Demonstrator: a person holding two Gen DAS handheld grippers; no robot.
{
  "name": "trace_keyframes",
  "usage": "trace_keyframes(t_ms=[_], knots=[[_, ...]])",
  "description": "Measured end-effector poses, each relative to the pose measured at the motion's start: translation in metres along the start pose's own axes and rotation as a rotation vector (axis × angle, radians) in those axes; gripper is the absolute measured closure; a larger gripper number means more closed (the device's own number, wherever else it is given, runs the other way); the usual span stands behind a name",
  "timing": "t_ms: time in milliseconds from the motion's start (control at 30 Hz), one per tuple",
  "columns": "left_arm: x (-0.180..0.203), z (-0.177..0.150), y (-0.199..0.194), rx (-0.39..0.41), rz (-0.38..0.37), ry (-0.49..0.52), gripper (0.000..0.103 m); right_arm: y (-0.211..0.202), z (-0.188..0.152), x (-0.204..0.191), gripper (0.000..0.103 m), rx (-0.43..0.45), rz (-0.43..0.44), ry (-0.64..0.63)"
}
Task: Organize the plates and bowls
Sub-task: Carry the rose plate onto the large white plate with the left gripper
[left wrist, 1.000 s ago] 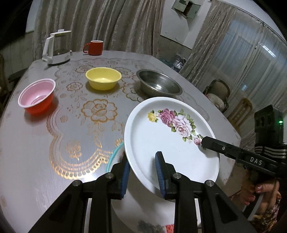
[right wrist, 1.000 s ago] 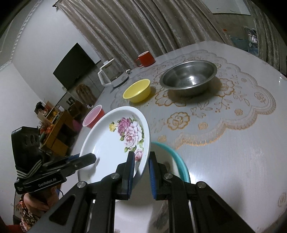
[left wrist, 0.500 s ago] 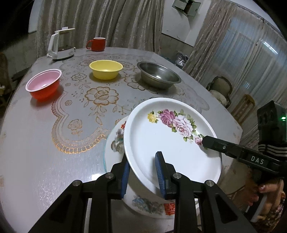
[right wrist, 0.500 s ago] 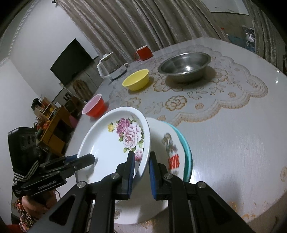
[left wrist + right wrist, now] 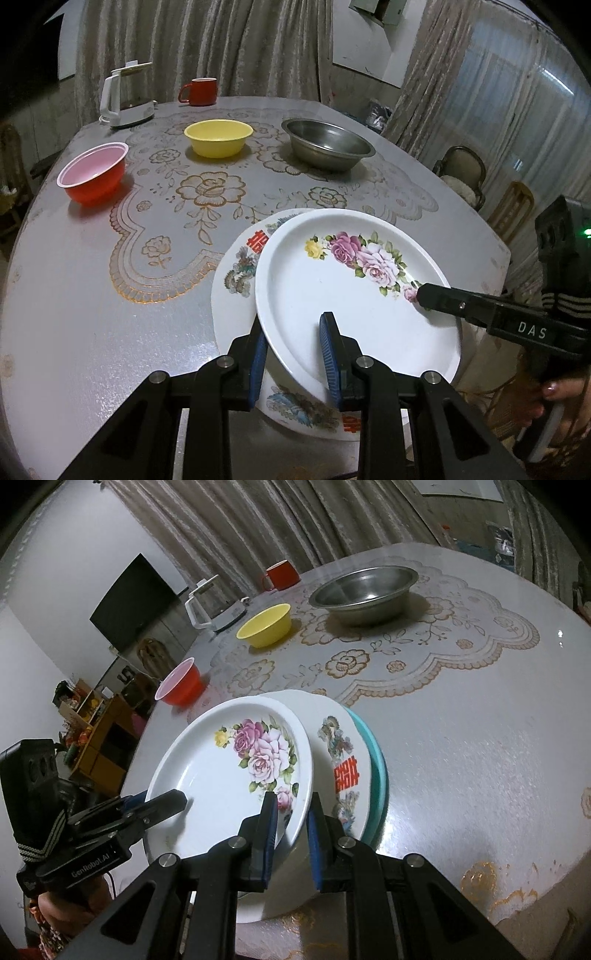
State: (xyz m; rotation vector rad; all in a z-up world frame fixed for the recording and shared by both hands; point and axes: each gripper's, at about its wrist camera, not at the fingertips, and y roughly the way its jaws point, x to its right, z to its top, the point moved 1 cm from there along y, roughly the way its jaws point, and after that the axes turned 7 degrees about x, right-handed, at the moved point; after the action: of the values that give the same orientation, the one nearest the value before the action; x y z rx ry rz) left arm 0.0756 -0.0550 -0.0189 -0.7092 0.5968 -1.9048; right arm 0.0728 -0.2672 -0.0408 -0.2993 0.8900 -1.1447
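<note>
left gripper [image 5: 293,352]: pads closed onto near rim of the rose plate [image 5: 343,295], one pad over, one under. I've got it.
right gripper [image 5: 291,827]: also pinched on the same plate's rim, opposite side. Two-handed hold.
rose plate: tilted, off the table [image 5: 74,295], hanging partly over the stack at the near edge. Touching the stack or not: can't tell.
stack: printed plate [image 5: 341,753] on a teal plate [image 5: 378,775], teal only showing as a rim in the right view.
bowls: red bowl [image 5: 94,173], yellow bowl [image 5: 218,137], steel bowl [image 5: 327,149], each alone and well apart across the far side. Untouched, by the look of it.
done: two plates nested.
left: seat the rose plate on the stack, then nest the three bowls. I'd guess under halfway.
not mine: kettle [image 5: 125,96], mug [image 5: 199,91] at the back.
</note>
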Motion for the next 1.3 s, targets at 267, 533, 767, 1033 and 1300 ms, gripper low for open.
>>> trace_keyframes(t_ms=[267, 533, 767, 1033, 1300], knots=[[0.002, -0.004, 0.01, -0.027, -0.011, 0.004, 0.075, -0.001, 0.0, 0.004, 0.088, -0.015, -0.031, 0.003], [0.0, -0.005, 0.017, -0.045, 0.001, -0.001, 0.075, 0.003, -0.001, 0.002, 0.087, -0.032, -0.065, -0.016], [0.0, -0.004, 0.02, -0.046, -0.006, -0.002, 0.074, 0.004, 0.001, -0.002, 0.086, -0.041, -0.091, -0.027], [0.001, -0.002, 0.025, -0.082, -0.035, -0.015, 0.07, 0.004, 0.006, -0.004, 0.082, -0.077, -0.112, -0.025], [-0.006, 0.005, 0.024, -0.119, -0.053, -0.049, 0.068, 0.013, 0.014, -0.007, 0.075, -0.093, -0.121, -0.022]])
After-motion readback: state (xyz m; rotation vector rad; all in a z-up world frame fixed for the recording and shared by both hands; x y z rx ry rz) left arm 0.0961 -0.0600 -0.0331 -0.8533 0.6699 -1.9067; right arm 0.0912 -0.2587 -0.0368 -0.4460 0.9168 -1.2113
